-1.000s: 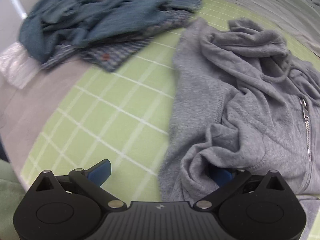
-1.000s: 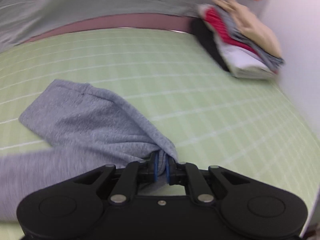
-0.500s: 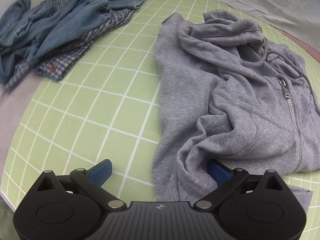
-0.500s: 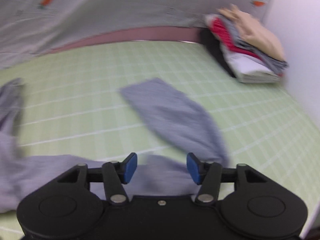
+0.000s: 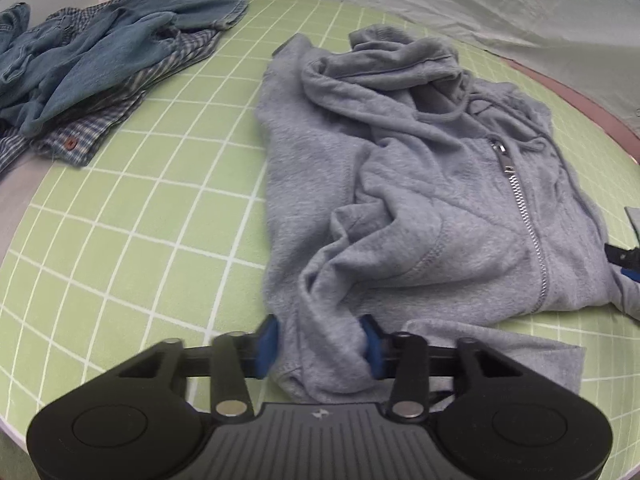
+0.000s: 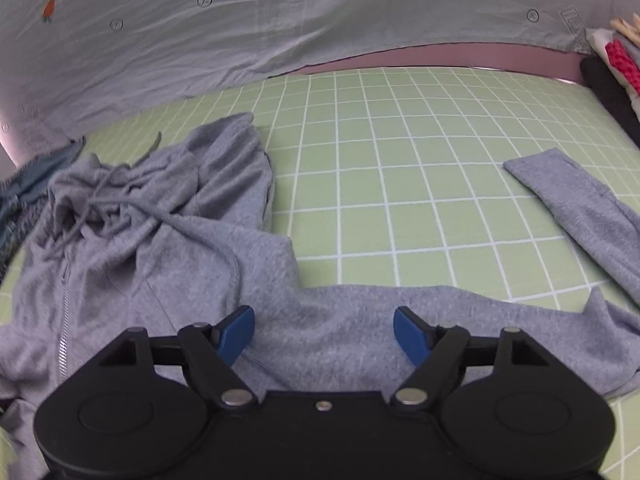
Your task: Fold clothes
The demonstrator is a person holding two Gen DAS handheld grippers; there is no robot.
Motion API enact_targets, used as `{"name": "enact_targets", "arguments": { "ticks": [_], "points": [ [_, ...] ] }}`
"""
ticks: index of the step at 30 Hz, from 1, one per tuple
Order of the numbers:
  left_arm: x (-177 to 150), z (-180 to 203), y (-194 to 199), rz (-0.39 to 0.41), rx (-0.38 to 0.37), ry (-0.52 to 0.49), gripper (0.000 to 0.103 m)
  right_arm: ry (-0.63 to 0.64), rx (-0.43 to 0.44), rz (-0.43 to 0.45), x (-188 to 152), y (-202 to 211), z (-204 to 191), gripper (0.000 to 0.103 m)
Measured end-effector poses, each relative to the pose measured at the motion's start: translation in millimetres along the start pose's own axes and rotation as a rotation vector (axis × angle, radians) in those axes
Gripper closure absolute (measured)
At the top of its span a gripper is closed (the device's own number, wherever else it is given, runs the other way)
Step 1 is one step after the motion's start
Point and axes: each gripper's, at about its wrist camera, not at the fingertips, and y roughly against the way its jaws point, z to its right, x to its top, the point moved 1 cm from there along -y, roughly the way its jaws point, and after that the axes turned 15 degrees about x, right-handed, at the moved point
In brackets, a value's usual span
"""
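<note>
Hoodie [image 5: 404, 184] zip-up, hood away | left tool [image 5: 318, 344] pinching its hem fold | right tool [image 6: 324, 330] spread above sleeve [image 6: 576, 204], seen only right view

A crumpled grey zip-up hooded sweatshirt [image 5: 420, 208] lies on the green white-gridded mat [image 5: 132, 208]. The left gripper [image 5: 320, 346] has its blue-padded fingers [image 5: 266, 340] closing around a bunched fold at the garment's near edge. A heap of blue denim and checked clothes [image 5: 100, 60] sits far left.
</note>
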Motion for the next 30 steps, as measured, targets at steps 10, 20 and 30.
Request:
{"name": "enact_targets", "arguments": {
  "ticks": [10,20,30],
  "points": [
    [41.9,-19.6,11.3,0.188,0.132,-0.164,0.072,0.072,-0.091,-0.017,-9.7,-0.2,6.2,0.038],
    [19.4,-40.2,3.9,0.089,0.096,0.032,0.025,0.037,-0.091,-0.003,-15.8,1.3,1.3,0.037],
    [-21.5,-47.7,5.9,-0.002,0.000,0.150,0.018,0.037,-0.097,0.003,-18.5,0.1,-0.5,0.035]
  ]
}}
